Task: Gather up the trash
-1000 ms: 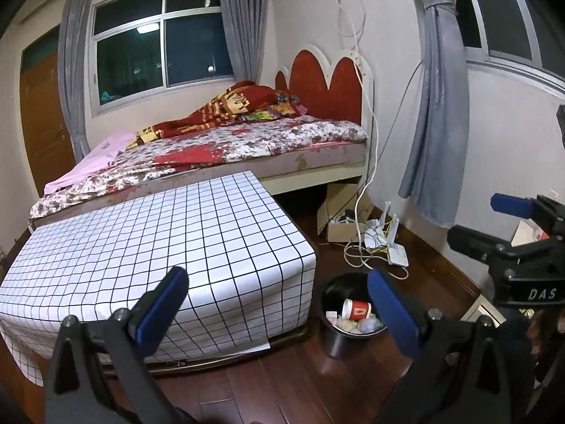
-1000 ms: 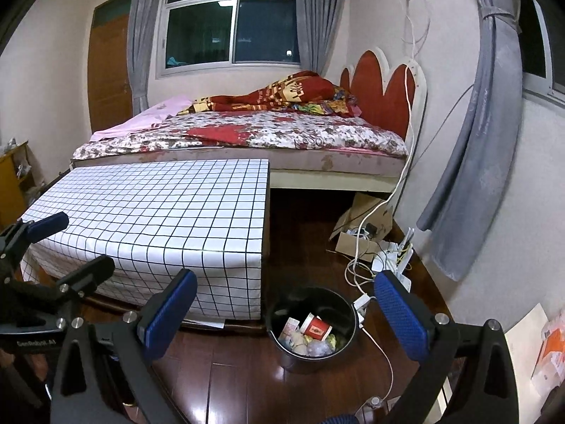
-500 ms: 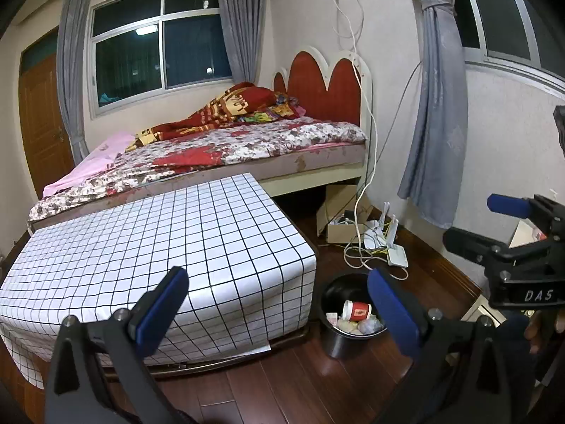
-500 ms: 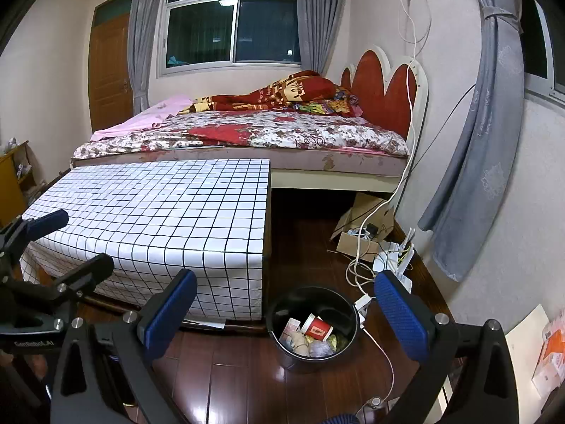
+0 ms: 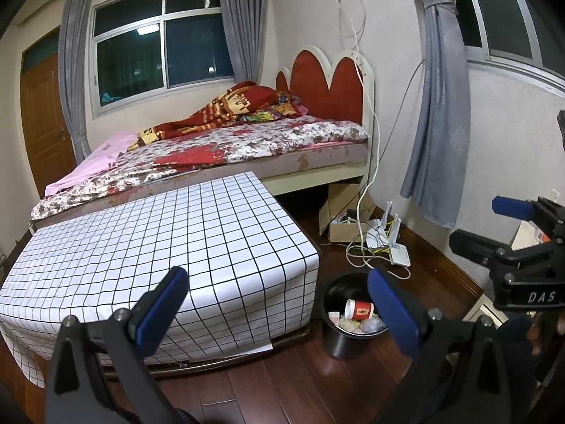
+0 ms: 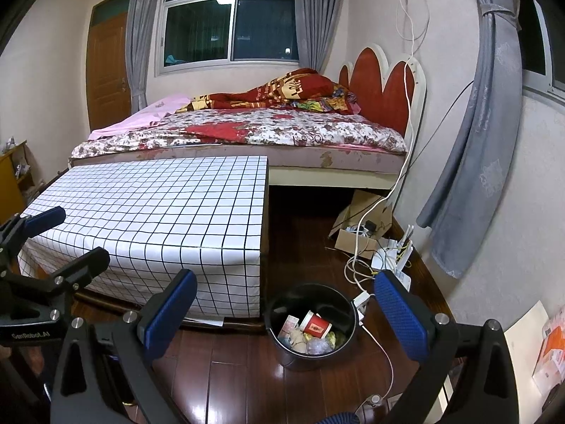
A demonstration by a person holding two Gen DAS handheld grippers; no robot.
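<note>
— One black bin (image 6: 310,325) is all I have to work with: it stands on the wooden floor (image 6: 226,381), just right of the near corner of the counter (image 6: 159,205) with the checked cloth. Inside, a red-and-white paper cup (image 6: 316,325) lies on its side over crumpled wrappers.

— Which way from your tools?

— Ahead and below both. In the right wrist view it sits almost dead centre between the fingers of the right hand-held gripper (image 6: 286,311); in the left wrist view it is off to the right, partly behind the right-hand finger of the left hand-held gripper (image 5: 279,304). So I judge the right one nearer and better lined up.

— The cup's long axis?

— Roughly across my line of sight, mouth toward the left. The bin itself is upright, round, so no axis to fuss over.

— And the jaws?

— Both spread wide, blue pads well apart, nothing between them, touching nothing.

— Loose trash anywhere?

— None I can make out on the counter or the nearby floor. Cables (image 6: 356,265) and a white router (image 6: 395,258) lie beyond the bin by the wall, with the bed (image 6: 247,130) farther back.
</note>
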